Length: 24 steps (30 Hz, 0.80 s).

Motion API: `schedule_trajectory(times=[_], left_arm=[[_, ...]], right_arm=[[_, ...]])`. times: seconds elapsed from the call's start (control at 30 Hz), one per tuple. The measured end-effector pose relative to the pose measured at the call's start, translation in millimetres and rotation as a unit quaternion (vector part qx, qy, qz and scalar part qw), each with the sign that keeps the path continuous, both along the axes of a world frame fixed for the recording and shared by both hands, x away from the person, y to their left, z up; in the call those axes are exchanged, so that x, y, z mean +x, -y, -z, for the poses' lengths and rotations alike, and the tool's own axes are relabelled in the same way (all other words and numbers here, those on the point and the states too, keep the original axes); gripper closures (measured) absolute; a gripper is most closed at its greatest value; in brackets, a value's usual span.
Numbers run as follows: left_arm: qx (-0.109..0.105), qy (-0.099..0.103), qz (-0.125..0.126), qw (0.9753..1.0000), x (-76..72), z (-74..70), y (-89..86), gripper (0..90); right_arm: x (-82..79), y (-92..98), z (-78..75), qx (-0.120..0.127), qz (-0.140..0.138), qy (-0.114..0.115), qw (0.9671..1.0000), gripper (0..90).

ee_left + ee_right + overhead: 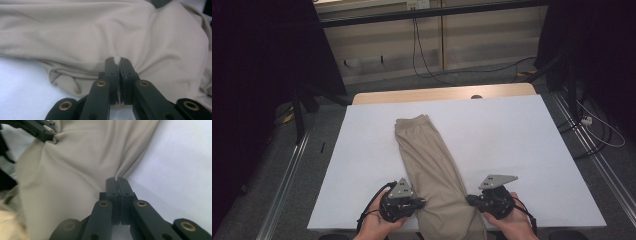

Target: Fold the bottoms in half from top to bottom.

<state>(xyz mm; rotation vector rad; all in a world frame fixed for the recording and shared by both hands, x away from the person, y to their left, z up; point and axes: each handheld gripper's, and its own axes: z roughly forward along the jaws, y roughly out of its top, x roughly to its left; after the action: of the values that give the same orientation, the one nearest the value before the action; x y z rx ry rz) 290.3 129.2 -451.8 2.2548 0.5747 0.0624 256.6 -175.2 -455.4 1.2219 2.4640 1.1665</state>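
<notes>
Presently catalogued, item one: left gripper (421, 202), held in a hand at the near edge of the desk, jaws pressed together on a pinch of fabric at the left edge of the garment; in the left gripper view a small fold of cloth stood between the tips (116, 60). Item two: right gripper (470, 200), likewise hand-held, jaws clamped on the garment's right edge, the cloth drawn into creases toward the tips (116, 180).

Item three: beige garment (430, 160), of fine knit weave, folded into a long narrow strip. It lay on the middle of the desk, running from a rounded far end slightly left of centre to the near edge, where it widened between the two grippers and hung over.

Item four: desk (512, 145), covered with a white sheet, a strip of pale wood showing along its far edge. Item five: surroundings, comprising grey carpeted floor, metal rails on either side, dark stands, a pale panelled wall and black cables (422, 55) trailing down it.
</notes>
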Motion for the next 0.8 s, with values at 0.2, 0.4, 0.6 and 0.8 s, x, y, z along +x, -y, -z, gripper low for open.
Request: schedule_trajectory(times=[0.2,0.4,0.6,0.8], left_arm=[[-0.003,-0.013,0.03,0.9995,-13.2,-2.3,2.9,86.6],[0.005,-0.029,0.046,0.9985,-31.0,-6.4,-1.2,86.6],[-0.008,-0.042,0.017,0.9989,-41.7,-12.8,-14.6,80.4],[-0.029,0.008,-0.022,0.9993,-15.7,-23.5,-24.2,45.2]], right_arm=[[-33.7,7.0,-0.7,0.013,-0.013,-0.009,0.9998,89.2],[-57.2,1.8,-4.1,0.012,-0.033,-0.017,0.9992,88.6],[-31.2,3.0,-13.3,0.011,-0.026,0.023,0.9993,65.2],[23.2,-4.1,-17.5,0.017,-0.008,0.049,0.9986,51.0]])
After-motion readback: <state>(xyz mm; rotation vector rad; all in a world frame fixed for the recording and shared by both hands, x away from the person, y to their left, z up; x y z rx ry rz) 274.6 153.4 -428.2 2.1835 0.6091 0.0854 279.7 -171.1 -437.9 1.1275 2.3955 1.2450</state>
